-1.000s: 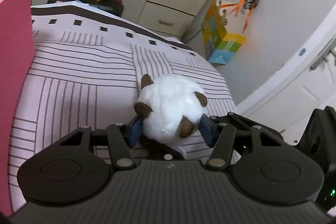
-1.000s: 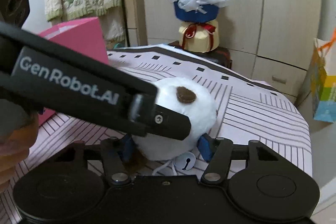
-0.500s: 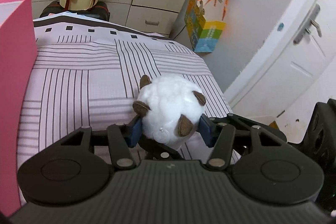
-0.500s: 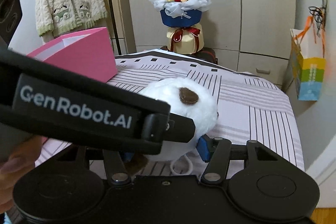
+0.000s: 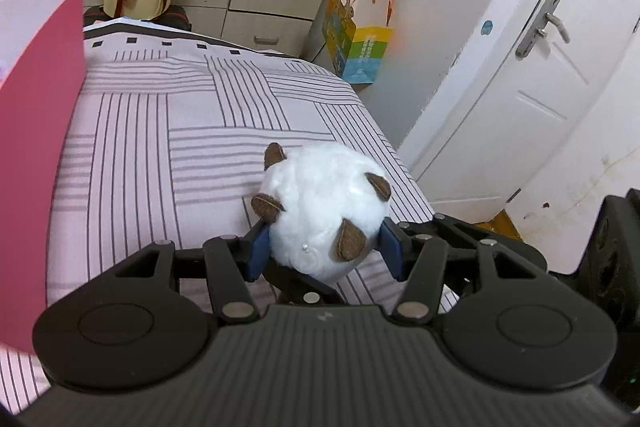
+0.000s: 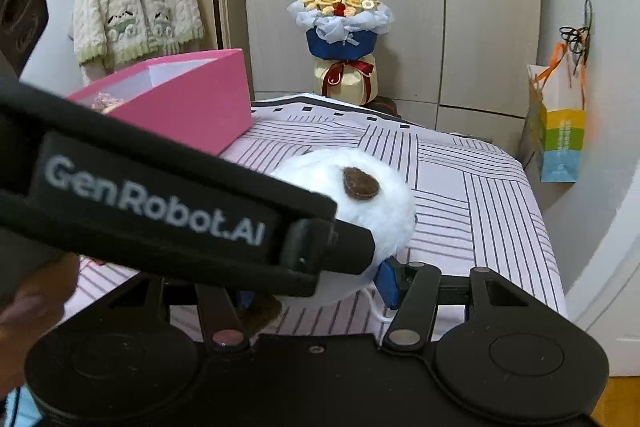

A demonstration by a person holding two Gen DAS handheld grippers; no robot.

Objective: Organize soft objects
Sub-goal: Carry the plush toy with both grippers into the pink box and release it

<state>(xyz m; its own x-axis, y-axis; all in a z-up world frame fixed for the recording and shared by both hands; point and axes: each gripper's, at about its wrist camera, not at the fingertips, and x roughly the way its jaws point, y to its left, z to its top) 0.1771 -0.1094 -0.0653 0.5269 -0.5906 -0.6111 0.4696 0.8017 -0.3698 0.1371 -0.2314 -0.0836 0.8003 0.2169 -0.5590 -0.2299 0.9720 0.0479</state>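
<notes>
From the right wrist, the left tool (image 6: 320, 259) crosses in front of the white plush (image 6: 360, 195) and hides its left half. The pink box (image 5: 36, 107) beside the plush is cut by the frame's left edge, its contents too small to tell.

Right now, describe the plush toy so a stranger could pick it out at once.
Find the striped bed beside the pink box. Above its near edge, the plush toy sits between both grippers: a round white fluffy ball with small brown felt patches, unlike anything nearby.

Even, soft indoor light; sharp frames; edges bowed (fisheye); faint shadows only.
</notes>
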